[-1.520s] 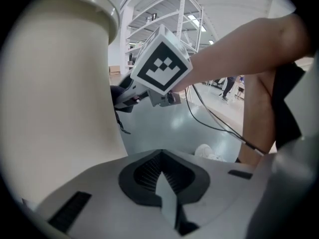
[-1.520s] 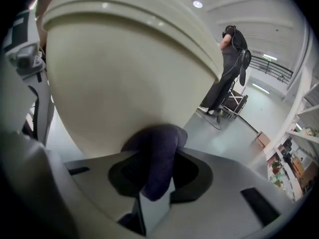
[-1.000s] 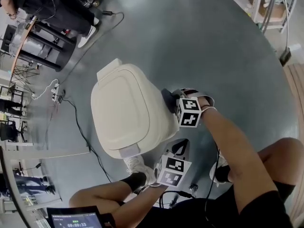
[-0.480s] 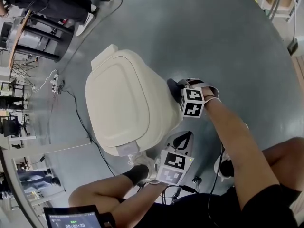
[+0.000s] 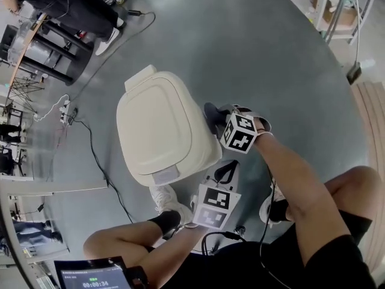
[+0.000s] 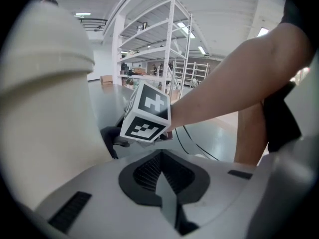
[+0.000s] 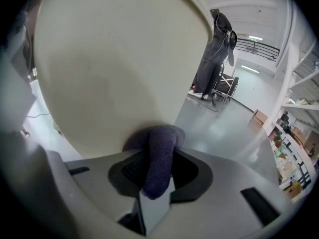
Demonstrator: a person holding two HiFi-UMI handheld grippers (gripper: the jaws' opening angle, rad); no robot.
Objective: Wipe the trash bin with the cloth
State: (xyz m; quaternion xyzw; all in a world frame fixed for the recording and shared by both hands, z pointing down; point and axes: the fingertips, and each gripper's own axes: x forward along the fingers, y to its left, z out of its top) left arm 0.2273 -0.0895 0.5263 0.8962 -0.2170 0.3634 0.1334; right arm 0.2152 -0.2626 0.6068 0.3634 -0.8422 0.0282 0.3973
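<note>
A cream trash bin (image 5: 159, 131) with a shut lid stands on the grey floor. My right gripper (image 5: 218, 123) is shut on a dark purple-grey cloth (image 5: 212, 115) and presses it against the bin's right side. In the right gripper view the cloth (image 7: 157, 159) bulges out between the jaws against the bin wall (image 7: 109, 68). My left gripper (image 5: 227, 173) hangs lower, near the bin's front right corner, shut and holding nothing. The left gripper view has the bin wall (image 6: 45, 113) at the left, with the right gripper's marker cube (image 6: 147, 114) and the cloth (image 6: 110, 139) ahead.
A black cable (image 5: 99, 161) runs along the floor left of the bin to a power strip (image 5: 65, 117). A person and black stool legs (image 5: 57, 47) are at the far left. Metal shelving (image 5: 337, 5) stands at the far right. My white shoes (image 5: 169, 201) flank the bin's near side.
The right gripper has slid the cloth a little along the bin's right side. The left gripper has stayed low by the bin's front corner. The head camera has shifted.
</note>
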